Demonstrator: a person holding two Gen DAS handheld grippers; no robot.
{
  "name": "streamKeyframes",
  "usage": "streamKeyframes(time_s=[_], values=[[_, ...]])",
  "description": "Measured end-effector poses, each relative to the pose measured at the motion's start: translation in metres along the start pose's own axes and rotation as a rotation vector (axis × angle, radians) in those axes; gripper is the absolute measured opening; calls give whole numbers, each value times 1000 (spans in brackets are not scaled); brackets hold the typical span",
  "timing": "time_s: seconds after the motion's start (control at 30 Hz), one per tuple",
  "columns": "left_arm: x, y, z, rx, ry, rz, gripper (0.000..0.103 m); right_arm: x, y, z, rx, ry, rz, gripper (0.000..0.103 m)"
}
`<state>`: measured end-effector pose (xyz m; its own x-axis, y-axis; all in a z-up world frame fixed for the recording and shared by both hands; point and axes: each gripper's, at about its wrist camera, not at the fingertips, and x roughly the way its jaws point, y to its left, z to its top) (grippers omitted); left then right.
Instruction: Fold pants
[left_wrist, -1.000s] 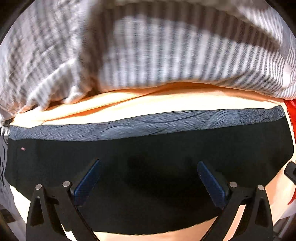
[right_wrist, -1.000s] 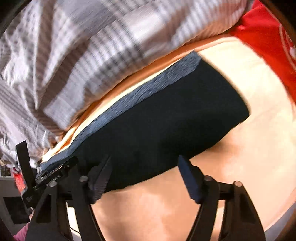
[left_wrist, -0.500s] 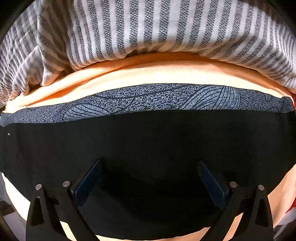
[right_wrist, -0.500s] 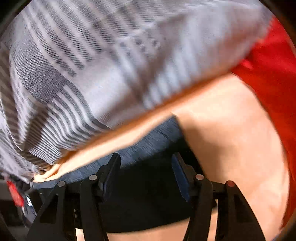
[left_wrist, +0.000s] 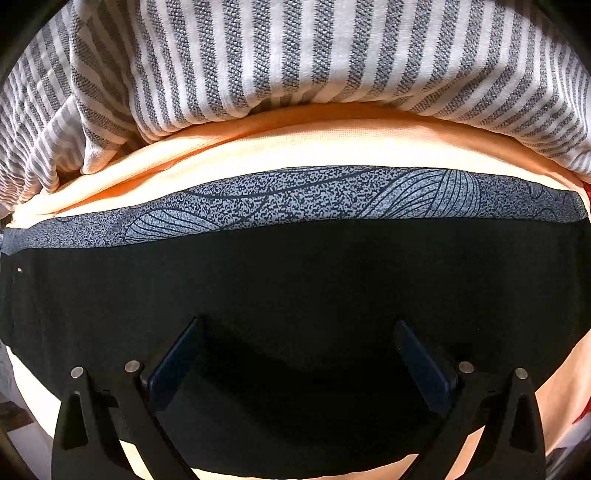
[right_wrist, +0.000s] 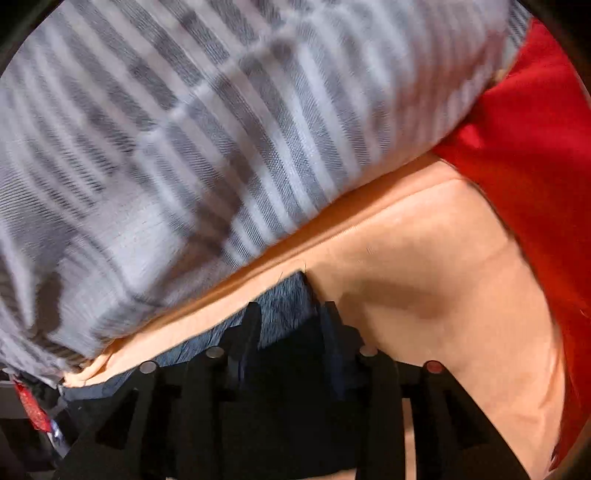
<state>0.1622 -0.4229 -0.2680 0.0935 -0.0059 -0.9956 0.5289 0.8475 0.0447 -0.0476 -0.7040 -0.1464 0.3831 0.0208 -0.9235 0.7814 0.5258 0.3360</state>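
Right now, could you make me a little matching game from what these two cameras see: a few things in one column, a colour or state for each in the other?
Things:
1. pants
2. waistband
3. striped cloth
4. left gripper

Colour or state:
A. grey and white
B. open, over the dark fabric
C. black
D. speckled blue-grey with a line pattern

Pairs: 1-C, 2-D, 3-A, 4-B
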Motion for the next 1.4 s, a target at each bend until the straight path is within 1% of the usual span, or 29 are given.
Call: streamKeyframes(time_s=[0.07,0.1,0.17,0.23,0.33,0.4,0.47,0.5,0.57,0.63,0.7,0.73,0.77,0.9,1.07,1.27,1.4], values=[[-1,-3,0,6,-4,2,103,-16,-5,-12,-5,11,19,52],[-1,-2,3,9,-6,3,103,-22,-7,-22,-9,24,28,54],[-3,-4,4,13,-10,6,103,-28,-6,-40,-19,47,43,55],[-5,-4,4,15,-11,8,103,-29,-6,-58,-32,69,40,55],[-8,-5,3,16,-7,8,103,-16,-19,-75,-2,138,29,55],[-9,-7,2,16,-8,10,103,-6,-32,-77,36,166,30,55],[-9,-8,2,17,-10,10,103,-6,-37,-79,59,163,43,55],[-10,-8,2,14,-10,10,103,-8,-35,-84,63,162,46,55],[-8,-6,3,6,-10,8,103,-10,-32,-83,47,162,39,55],[-8,-5,1,-3,-12,9,103,-11,-36,-85,30,164,35,55],[-9,-5,0,-3,-17,12,103,-7,-32,-89,42,170,37,56],[-9,-4,-1,-2,-18,12,103,-3,-21,-88,48,173,32,61],[-9,-4,-2,-3,-19,11,103,-2,-20,-89,55,172,17,64],[-11,-4,-5,3,-23,15,103,-8,-30,-89,60,168,8,65],[-14,-9,-9,6,-32,38,103,-15,-39,-92,66,170,2,66],[-20,-17,-13,22,-47,74,103,-11,-36,-97,71,186,16,67],[-22,-17,-16,19,-50,80,103,-9,-30,-100,67,185,27,67]])
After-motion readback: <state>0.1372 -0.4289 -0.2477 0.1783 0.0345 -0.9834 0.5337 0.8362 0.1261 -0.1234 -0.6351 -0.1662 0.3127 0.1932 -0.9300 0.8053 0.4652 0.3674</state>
